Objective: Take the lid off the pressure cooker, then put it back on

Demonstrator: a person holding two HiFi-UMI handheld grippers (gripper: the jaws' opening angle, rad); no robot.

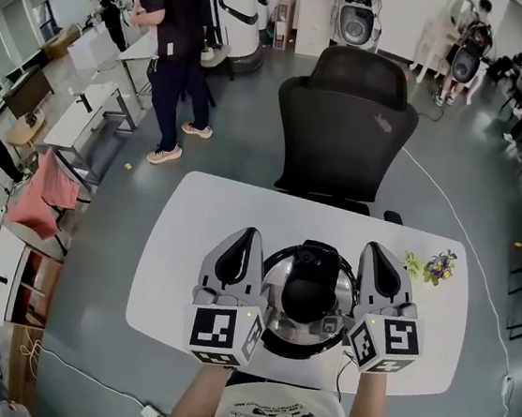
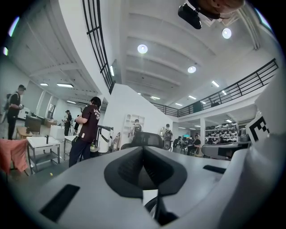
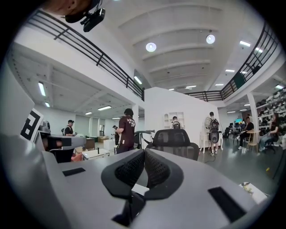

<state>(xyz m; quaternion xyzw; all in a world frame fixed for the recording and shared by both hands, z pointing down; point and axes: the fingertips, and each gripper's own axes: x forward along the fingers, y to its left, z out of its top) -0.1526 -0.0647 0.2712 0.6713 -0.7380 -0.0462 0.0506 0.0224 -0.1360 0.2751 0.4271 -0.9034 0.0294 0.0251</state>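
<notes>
The pressure cooker stands on the white table near its front edge, its steel lid on and a black handle across the top. My left gripper lies level just left of the cooker, close to its rim. My right gripper lies level just right of it. In the left gripper view the left gripper has its dark pads pressed together with nothing between them. The right gripper looks the same in the right gripper view. A dark part of the cooker shows below the right jaws.
A black office chair stands against the table's far edge. A small bunch of flowers lies on the table to the right of my right gripper. A person stands by desks at the far left.
</notes>
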